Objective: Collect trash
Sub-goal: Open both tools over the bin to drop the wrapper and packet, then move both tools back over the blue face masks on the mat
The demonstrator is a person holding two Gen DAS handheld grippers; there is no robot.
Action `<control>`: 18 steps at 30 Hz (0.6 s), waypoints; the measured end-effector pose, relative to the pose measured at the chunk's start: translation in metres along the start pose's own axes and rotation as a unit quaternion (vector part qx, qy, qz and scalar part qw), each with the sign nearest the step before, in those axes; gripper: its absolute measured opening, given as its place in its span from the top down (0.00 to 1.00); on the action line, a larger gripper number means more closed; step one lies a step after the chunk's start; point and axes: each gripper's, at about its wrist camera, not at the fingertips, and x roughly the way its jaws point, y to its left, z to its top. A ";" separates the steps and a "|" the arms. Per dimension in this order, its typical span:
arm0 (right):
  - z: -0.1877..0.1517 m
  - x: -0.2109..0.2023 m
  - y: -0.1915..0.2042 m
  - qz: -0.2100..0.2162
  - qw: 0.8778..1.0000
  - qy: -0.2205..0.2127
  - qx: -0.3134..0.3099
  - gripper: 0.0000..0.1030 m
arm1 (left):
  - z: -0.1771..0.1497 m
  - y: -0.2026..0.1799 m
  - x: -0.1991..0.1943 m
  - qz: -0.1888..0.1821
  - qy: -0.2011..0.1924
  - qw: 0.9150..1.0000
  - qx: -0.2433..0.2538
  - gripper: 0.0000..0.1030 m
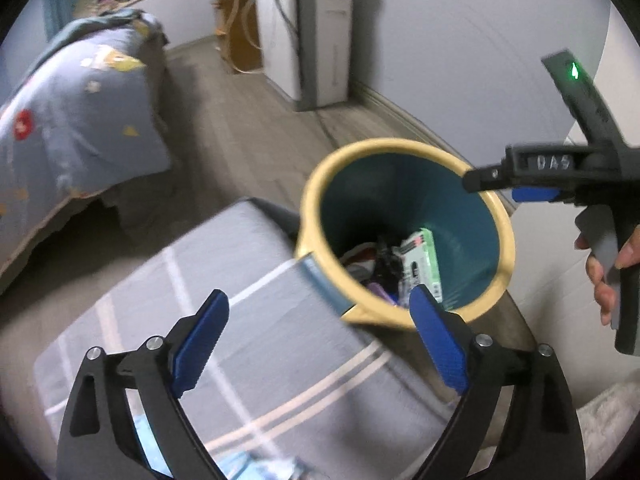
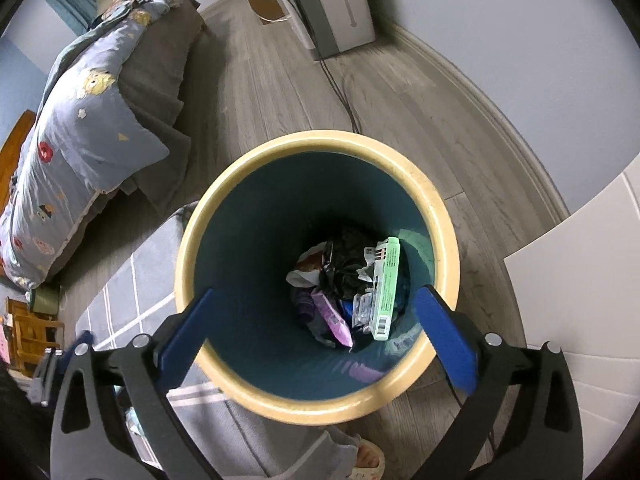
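Observation:
A round bin with a cream rim (image 2: 440, 216) (image 1: 320, 184) and teal inside stands on the wooden floor. At its bottom lies trash: a pale green box (image 2: 386, 292) (image 1: 422, 262), a purple wrapper (image 2: 334, 318), a black bag (image 2: 346, 264) and white scraps. My right gripper (image 2: 314, 324) hangs straight over the bin mouth, open, nothing between its blue pads. My left gripper (image 1: 320, 340) is open and empty too, over the grey rug at the bin's near left edge. The right gripper's body (image 1: 560, 176), held by a hand (image 1: 604, 276), shows above the bin in the left wrist view.
A grey rug with white stripes (image 1: 248, 360) (image 2: 132, 304) lies left of the bin. A bed with a blue patterned quilt (image 1: 68, 120) (image 2: 76, 148) fills the left. A white appliance (image 1: 304, 40) and its cable (image 2: 340, 92) stand by the far wall. White furniture (image 2: 580, 264) is right. A sandalled foot (image 2: 366, 460) is below.

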 end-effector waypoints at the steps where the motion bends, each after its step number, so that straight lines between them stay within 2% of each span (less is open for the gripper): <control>1: -0.002 -0.002 0.004 0.002 1.000 0.000 -0.004 0.06 | -0.004 0.007 -0.016 0.008 -0.007 1.000 -0.005 0.10; 8: -0.036 -0.018 0.059 0.018 0.998 0.004 -0.053 0.06 | -0.040 0.049 -0.091 0.064 -0.028 0.997 -0.039 0.07; 13: -0.072 -0.023 0.109 0.038 0.994 0.017 -0.102 0.06 | -0.083 0.092 -0.128 0.119 -0.015 0.989 -0.089 0.06; 18: -0.109 -0.012 0.150 0.045 0.988 0.046 -0.139 0.06 | -0.121 0.128 -0.159 0.144 -0.018 0.979 -0.145 0.05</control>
